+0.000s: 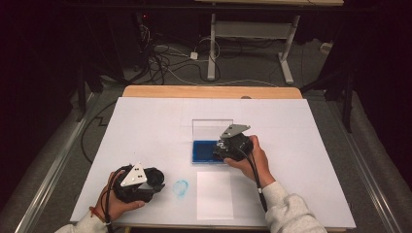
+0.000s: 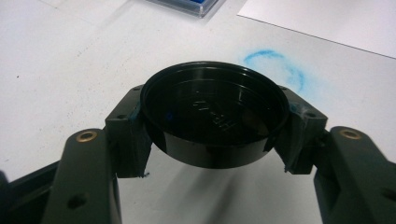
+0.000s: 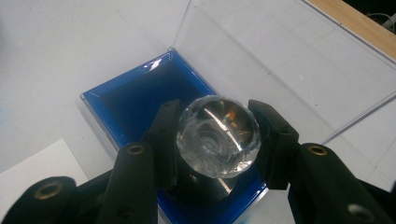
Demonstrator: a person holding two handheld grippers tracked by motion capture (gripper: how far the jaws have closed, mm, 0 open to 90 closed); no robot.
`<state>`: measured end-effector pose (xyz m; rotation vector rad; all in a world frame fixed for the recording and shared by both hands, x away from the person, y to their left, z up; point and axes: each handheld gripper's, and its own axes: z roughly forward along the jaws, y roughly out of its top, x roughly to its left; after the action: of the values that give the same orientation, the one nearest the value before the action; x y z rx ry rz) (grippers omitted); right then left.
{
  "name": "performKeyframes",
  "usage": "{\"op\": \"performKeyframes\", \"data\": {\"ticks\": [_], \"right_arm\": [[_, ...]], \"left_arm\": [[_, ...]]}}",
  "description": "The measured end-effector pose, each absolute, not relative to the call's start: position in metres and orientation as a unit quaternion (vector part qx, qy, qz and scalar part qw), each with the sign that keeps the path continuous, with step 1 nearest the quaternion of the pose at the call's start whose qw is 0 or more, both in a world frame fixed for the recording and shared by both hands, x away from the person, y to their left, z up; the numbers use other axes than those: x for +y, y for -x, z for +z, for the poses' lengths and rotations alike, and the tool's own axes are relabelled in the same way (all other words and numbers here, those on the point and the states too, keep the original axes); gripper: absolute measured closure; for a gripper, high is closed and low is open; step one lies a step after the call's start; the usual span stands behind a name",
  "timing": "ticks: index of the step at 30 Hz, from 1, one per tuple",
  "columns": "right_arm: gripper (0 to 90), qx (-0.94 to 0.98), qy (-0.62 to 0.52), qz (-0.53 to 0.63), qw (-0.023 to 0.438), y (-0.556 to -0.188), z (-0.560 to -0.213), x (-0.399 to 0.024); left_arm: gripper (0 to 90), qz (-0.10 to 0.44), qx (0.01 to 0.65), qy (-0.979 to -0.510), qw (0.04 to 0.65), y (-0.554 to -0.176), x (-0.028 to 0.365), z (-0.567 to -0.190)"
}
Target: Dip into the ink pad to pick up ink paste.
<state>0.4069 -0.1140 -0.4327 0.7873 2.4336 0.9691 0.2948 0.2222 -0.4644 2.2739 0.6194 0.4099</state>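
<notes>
High view first: the left gripper (image 1: pixel 156 183) sits in the person's left hand near the front edge of the white table (image 1: pixel 145 131), and a faint blue ring mark (image 1: pixel 180 187) lies on the table just beside its fingers. The right gripper (image 1: pixel 219 149) is over the blue ink pad box (image 1: pixel 201 151), whose clear lid (image 1: pixel 209 129) stands upright behind it. A white paper sheet (image 1: pixel 214 194) lies between the two hands.

Left gripper view: the fingers (image 2: pixel 128 135) are closed on a round black cap (image 2: pixel 214 116), pinching it from both sides, with the hollow side up. It hangs above the table, and the blue ring mark (image 2: pixel 275 65) is beyond the fingers.

Right gripper view: the fingers (image 3: pixel 166 135) pinch a faceted clear knob (image 3: pixel 218 135) between them, on a dark round base. Under the fingers is the blue ink pad box (image 3: pixel 140 98); the base looks to touch the pad, but I cannot tell for sure.
</notes>
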Motion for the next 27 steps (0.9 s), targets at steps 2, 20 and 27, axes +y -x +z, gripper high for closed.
{"op": "performKeyframes", "data": {"ticks": [2, 20, 27], "right_arm": [[57.5, 0.871, -0.286, 0.349, 0.197, -0.408, -0.433, -0.115], [57.4, 0.862, -0.297, 0.360, 0.198, -0.407, -0.428, -0.120], [57.4, 0.847, -0.287, 0.392, 0.215, -0.398, -0.404, -0.127]], "left_arm": [[36.6, 0.159, 0.242, -0.885, 0.366, -0.295, 0.222, -0.465], [36.6, 0.161, 0.243, -0.883, 0.368, -0.295, 0.223, -0.464], [36.6, 0.162, 0.241, -0.883, 0.368, -0.295, 0.224, -0.463]]}}
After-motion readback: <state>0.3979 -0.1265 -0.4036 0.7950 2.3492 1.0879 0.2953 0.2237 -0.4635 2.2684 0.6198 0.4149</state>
